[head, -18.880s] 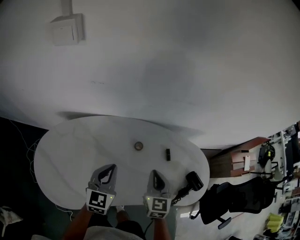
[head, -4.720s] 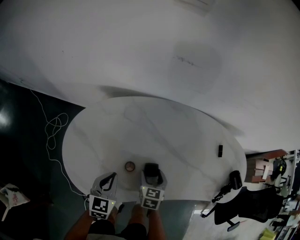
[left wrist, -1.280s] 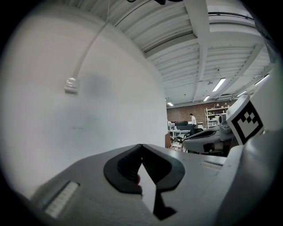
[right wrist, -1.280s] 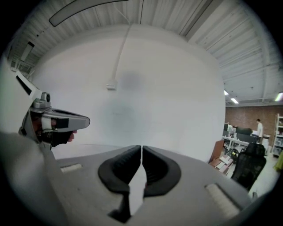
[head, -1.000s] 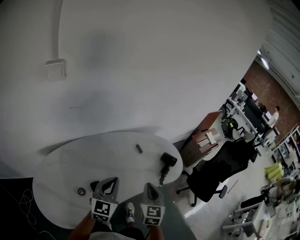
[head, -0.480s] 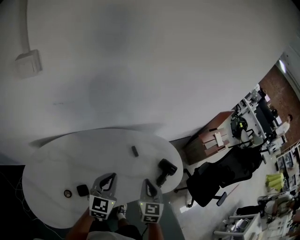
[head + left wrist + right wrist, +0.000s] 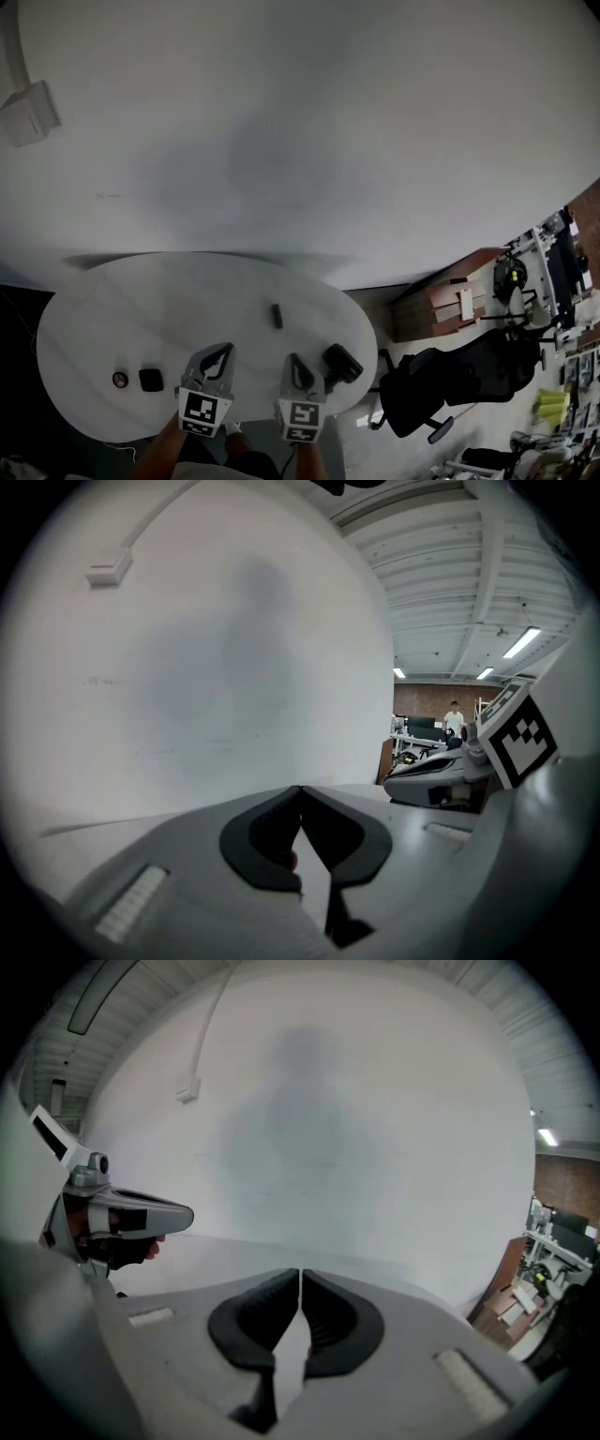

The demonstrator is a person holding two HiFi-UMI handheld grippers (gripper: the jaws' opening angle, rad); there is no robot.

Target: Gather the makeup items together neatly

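On the white oval table [image 7: 112, 309], a small round item [image 7: 119, 380] and a black square compact [image 7: 149, 380] lie side by side at the near left. A short black stick-shaped item [image 7: 277, 315] lies farther in, right of the middle. My left gripper [image 7: 223, 351] is over the near edge, well right of the compact. Its jaw tips touch with nothing between them [image 7: 300, 789]. My right gripper [image 7: 293, 359] is beside it, also shut and empty [image 7: 300, 1272]. Both gripper views show mostly the white wall, and no makeup item appears in them.
A black hairdryer-like device [image 7: 341, 363] lies at the table's near right edge, just right of my right gripper. Off the table to the right stand a black office chair [image 7: 441, 384] and a wooden cabinet [image 7: 450, 305]. A white wall rises behind the table.
The head view has swung, so the table sits more centred. Both grippers have shifted right along the near edge and lower. The compact and round item now lie farther to their left.
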